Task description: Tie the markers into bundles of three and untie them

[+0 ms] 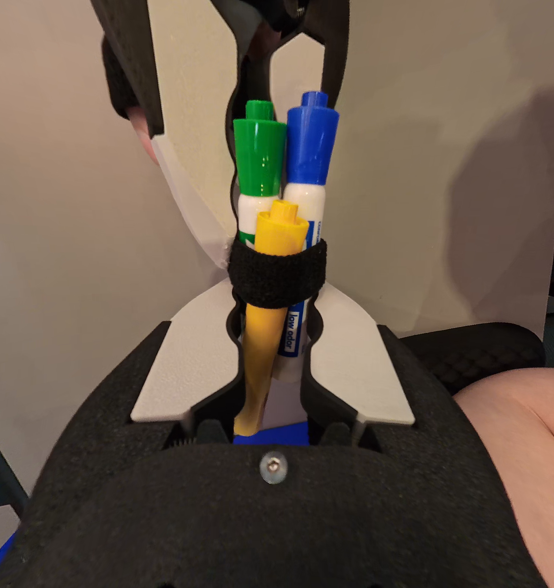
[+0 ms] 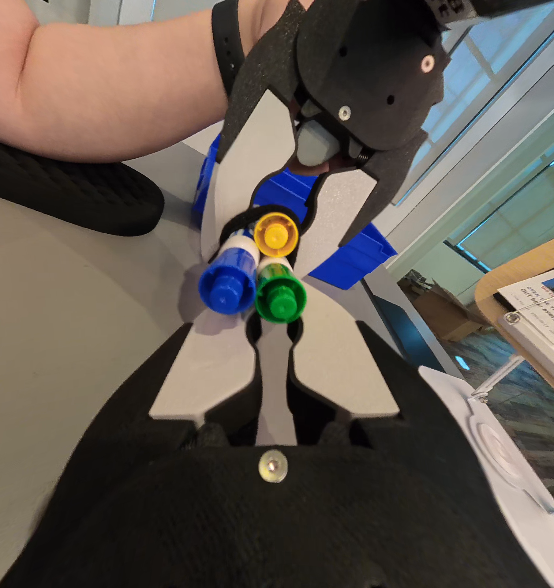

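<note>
1. Your left gripper (image 1: 274, 321) is clamped on the lower part of the bundle: green marker (image 1: 259, 159), blue marker (image 1: 310, 149), yellow marker (image 1: 274, 241).
2. A black hook-and-loop strap (image 1: 277, 275) wraps all three.
3. Your right gripper (image 2: 274, 331) is parted around the green cap; whether it grips, you cannot tell.

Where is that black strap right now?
In the left wrist view the black strap is wrapped around the middle of the green, blue and yellow markers, just beyond the left gripper, whose fingers clamp the bundle.
</note>
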### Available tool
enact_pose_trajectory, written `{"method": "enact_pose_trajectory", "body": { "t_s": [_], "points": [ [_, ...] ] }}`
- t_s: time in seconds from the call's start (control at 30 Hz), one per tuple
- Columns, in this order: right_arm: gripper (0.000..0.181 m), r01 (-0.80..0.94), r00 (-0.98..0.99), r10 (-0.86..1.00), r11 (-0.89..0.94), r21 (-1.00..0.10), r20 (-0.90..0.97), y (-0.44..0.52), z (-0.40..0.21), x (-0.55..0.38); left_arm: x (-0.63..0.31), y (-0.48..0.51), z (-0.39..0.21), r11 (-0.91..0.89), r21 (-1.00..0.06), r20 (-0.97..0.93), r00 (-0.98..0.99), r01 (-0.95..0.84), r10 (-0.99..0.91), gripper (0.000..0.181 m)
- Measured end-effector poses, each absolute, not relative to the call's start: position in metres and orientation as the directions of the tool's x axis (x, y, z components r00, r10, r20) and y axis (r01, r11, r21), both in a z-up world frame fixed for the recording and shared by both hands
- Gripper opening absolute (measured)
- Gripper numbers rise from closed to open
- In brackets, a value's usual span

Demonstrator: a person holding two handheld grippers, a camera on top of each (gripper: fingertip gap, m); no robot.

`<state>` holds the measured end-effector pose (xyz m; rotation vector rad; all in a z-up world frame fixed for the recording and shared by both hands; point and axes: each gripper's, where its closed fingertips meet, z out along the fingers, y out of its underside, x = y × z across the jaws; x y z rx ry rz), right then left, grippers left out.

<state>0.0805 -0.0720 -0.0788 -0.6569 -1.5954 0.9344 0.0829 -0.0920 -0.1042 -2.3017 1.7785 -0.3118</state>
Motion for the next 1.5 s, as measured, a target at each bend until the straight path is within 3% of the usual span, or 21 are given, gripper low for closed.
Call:
{"method": "enact_pose_trajectory", "body": {
  "t_s": [0.5,0.57,0.63,0.67,0.7,0.8,0.97,1.2,1.3,1.43,1.5],
  "points": [
    [0.007,-0.077,-0.192,0.775,0.6,-0.796,0.603,-0.066,-0.081,0.083,0.084,-0.091,-0.108,-0.24,-0.279,0.026,0.243,-0.93,-0.97,0.037],
    [0.011,-0.072,-0.175,0.776,0.604,-0.794,0.606,-0.065,-0.081,0.082,0.083,-0.09,-0.108,-0.246,-0.274,0.025,0.249,-0.93,-0.968,0.037],
    [0.027,-0.034,-0.161,0.773,0.616,-0.787,0.613,-0.061,-0.086,0.079,0.081,-0.09,-0.109,-0.253,-0.271,0.033,0.254,-0.929,-0.967,0.034],
    [0.034,-0.007,-0.164,0.772,0.622,-0.783,0.615,-0.058,-0.091,0.078,0.08,-0.091,-0.108,-0.25,-0.271,0.033,0.251,-0.93,-0.968,0.021],
    [0.034,0.016,-0.169,0.775,0.62,-0.784,0.61,-0.056,-0.095,0.077,0.08,-0.089,-0.106,-0.259,-0.284,0.028,0.262,-0.923,-0.965,0.018],
    [0.017,0.028,-0.207,0.783,0.604,-0.797,0.586,-0.058,-0.101,0.079,0.078,-0.088,-0.105,-0.259,-0.29,0.022,0.264,-0.922,-0.964,0.019],
    [0.016,0.11,-0.227,0.781,0.614,-0.782,0.582,-0.048,-0.114,0.08,0.071,-0.09,-0.119,-0.289,-0.212,0.057,0.283,-0.934,-0.957,0.019],
    [0.015,0.144,-0.174,0.795,0.604,-0.784,0.581,-0.021,-0.104,0.094,0.067,-0.088,-0.117,-0.291,-0.214,0.035,0.29,-0.933,-0.956,0.019],
    [0.016,0.189,-0.195,0.832,0.552,-0.812,0.519,-0.018,-0.101,0.111,0.061,-0.087,-0.118,-0.312,-0.202,0.027,0.313,-0.928,-0.949,0.019],
    [0.019,0.243,-0.33,0.906,0.352,-0.904,0.264,-0.055,-0.104,0.146,0.054,-0.088,-0.118,-0.318,-0.175,0.014,0.32,-0.932,-0.947,0.019],
    [0.022,0.234,-0.354,0.897,0.36,-0.903,0.266,-0.077,-0.101,0.155,0.053,-0.087,-0.117,-0.325,-0.165,0.002,0.329,-0.931,-0.944,0.019]
  ]
}}
